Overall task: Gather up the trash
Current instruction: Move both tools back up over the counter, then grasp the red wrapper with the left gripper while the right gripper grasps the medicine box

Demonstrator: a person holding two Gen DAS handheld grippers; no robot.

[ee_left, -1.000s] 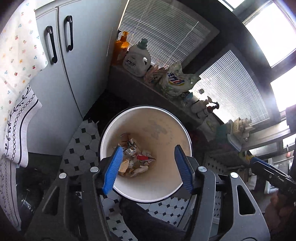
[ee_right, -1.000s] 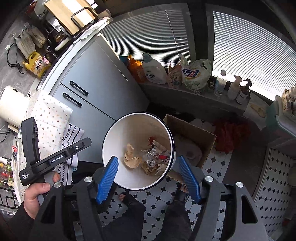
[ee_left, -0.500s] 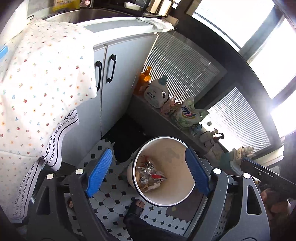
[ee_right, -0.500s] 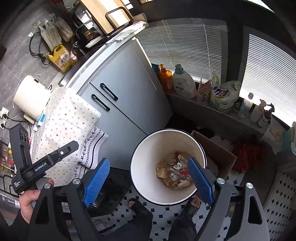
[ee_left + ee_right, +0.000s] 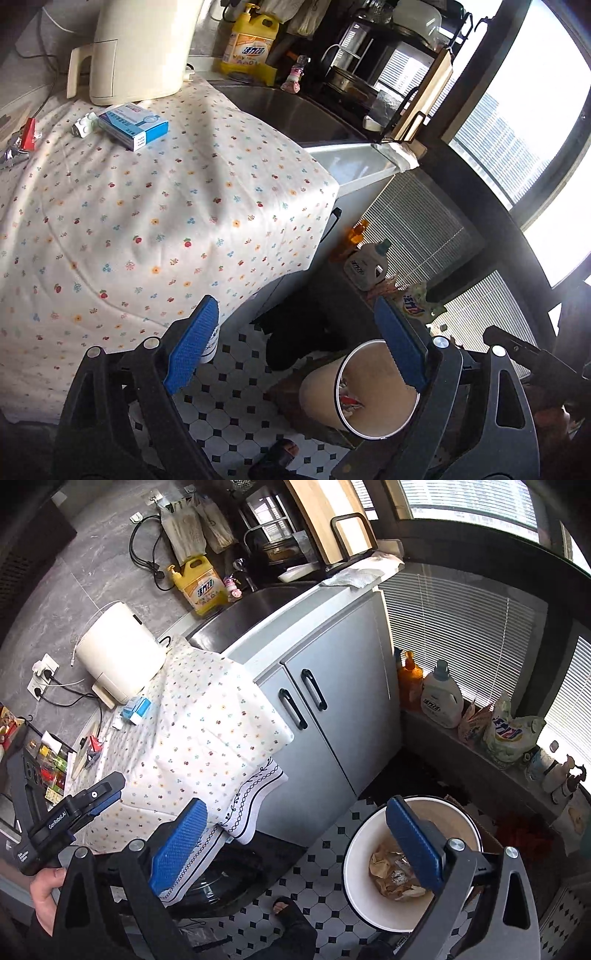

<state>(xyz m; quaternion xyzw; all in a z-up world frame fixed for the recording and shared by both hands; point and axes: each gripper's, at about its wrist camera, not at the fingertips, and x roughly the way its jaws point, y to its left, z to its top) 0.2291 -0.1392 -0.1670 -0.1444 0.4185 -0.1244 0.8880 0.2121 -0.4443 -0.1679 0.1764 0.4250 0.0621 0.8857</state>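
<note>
**Both grippers empty above the filled bin**

The left gripper (image 5: 295,349) and right gripper (image 5: 295,847) have just been spreading their blue pads wide, nothing between them. Below on the tiled floor (image 5: 325,853) stands the white bin (image 5: 360,853), crumpled brown paper and foil scraps (image 5: 393,877) heaped inside. Beyond, a flowered cloth (image 5: 147,206) covers the counter, bearing a blue box (image 5: 133,125).
</note>
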